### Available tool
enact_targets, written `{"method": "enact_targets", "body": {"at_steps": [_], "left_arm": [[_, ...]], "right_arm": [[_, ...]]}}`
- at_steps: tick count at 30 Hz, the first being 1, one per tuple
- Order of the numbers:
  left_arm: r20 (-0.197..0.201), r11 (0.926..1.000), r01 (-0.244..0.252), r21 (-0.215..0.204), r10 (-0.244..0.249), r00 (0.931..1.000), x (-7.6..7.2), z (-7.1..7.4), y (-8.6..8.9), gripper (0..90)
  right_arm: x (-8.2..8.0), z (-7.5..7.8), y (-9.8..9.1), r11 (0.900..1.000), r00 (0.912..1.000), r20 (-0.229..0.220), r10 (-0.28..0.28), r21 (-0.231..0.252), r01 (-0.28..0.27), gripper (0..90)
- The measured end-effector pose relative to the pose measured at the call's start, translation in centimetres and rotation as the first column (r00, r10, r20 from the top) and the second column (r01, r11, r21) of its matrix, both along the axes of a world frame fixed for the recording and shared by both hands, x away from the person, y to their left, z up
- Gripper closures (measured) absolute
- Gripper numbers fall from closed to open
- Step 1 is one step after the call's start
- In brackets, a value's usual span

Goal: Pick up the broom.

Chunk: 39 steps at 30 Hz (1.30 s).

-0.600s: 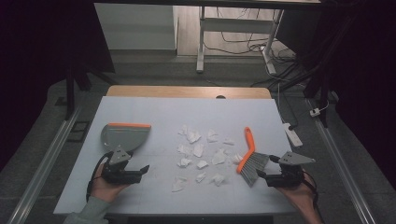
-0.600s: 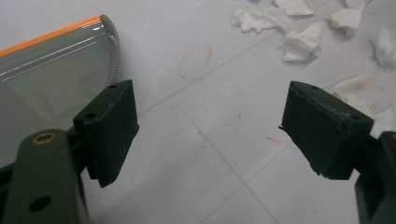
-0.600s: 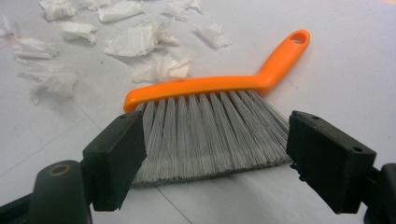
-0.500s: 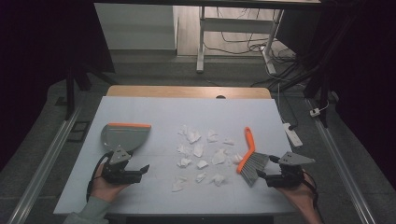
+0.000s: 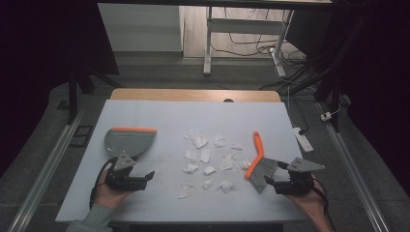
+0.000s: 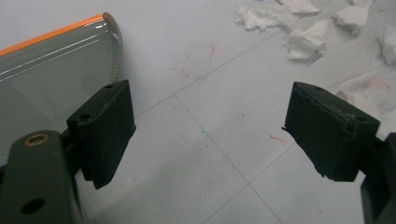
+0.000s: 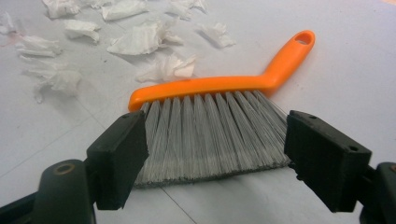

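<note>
Brush point(image 5: 258, 164) and dustpan point(image 5: 129, 141) are lying on the table point(image 5: 159, 113) in the high view, one of each, with a scatter of paper scraps point(image 5: 205, 155) between them; I am counting roughly fourteen. My right tool point(image 5: 270, 182) is sitting just beside the bristle end, so that hand is the nearer one for the brush. The brush's long axis is running away from me, orange handle pointing to the table's far side. My left tool point(image 5: 147, 176) is resting just below the dustpan, jaws empty.

Looking along my left tool point(image 6: 208, 135), I am seeing both jaws standing wide apart over bare table, gripping nothing. The dustpan point(image 6: 51, 79) is lying off to the left, its orange lip farthest away, and scraps point(image 6: 306, 39) are sitting at upper right.

Looking along my right tool point(image 7: 215, 158), the jaws are spread wide either side of the grey bristles, not pressing on them. The brush point(image 7: 210, 88) is lying crosswise straight ahead, handle angling up to the right, scraps point(image 7: 140, 42) beyond it.
</note>
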<state>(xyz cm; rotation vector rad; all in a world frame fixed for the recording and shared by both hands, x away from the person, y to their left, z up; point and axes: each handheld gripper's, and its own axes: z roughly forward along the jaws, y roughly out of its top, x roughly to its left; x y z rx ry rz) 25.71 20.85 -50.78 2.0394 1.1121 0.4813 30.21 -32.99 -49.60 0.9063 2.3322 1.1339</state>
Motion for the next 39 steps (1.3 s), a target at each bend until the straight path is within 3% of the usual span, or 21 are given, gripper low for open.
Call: {"method": "enact_targets", "body": {"at_steps": [11, 16, 24, 25, 28, 31, 34, 39], "left_arm": [[0.007, 1.0000, 0.000, 0.000, 0.000, 1.0000, 0.0, 0.1, 0.0, 17.0], [0.003, 1.0000, 0.006, -0.003, -0.006, 1.0000, 0.1, 0.1, 0.0, 17.0], [0.003, 1.0000, 0.004, -0.006, -0.004, 1.0000, 0.1, 0.2, 0.1, 17.0], [0.001, 0.9999, 0.003, -0.010, -0.003, 1.0000, 0.2, 0.2, 0.1, 17.0], [0.000, 0.9999, 0.000, -0.015, 0.000, 1.0000, 0.3, 0.2, 0.2, 17.0], [0.001, 0.9999, -0.001, -0.015, 0.001, 1.0000, 0.3, 0.3, 0.2, 17.0], [0.007, 0.9999, 0.006, -0.012, -0.006, 1.0000, 0.3, 0.4, 0.1, 17.0], [0.005, 0.9998, 0.020, -0.007, -0.020, 0.9998, 0.3, 0.3, -0.1, 17.0]], "right_arm": [[-0.1, 0.5, 0.4, 0.9999, 1.0000, -0.001, -0.003, -0.010, 0.003, 22.4], [0.1, 1.3, 0.9, 0.9997, 0.9993, -0.034, -0.015, -0.019, 0.014, 24.3], [0.4, 2.6, 2.1, 0.9979, 0.9975, -0.055, -0.045, -0.050, 0.042, 26.0], [0.7, 2.8, 2.5, 0.9947, 0.9949, -0.076, -0.067, -0.084, 0.060, 27.7], [1.0, 3.1, 2.9, 0.9911, 0.9936, -0.069, -0.089, -0.105, 0.082, 28.8], [1.9, 3.6, 2.9, 0.9890, 0.9880, -0.100, -0.118, -0.101, 0.108, 28.5], [3.4, 4.4, 3.0, 0.9844, 0.9768, -0.143, -0.160, -0.097, 0.147, 28.5], [6.3, 5.7, 3.3, 0.9680, 0.9470, -0.211, -0.242, -0.118, 0.221, 29.1]]}}
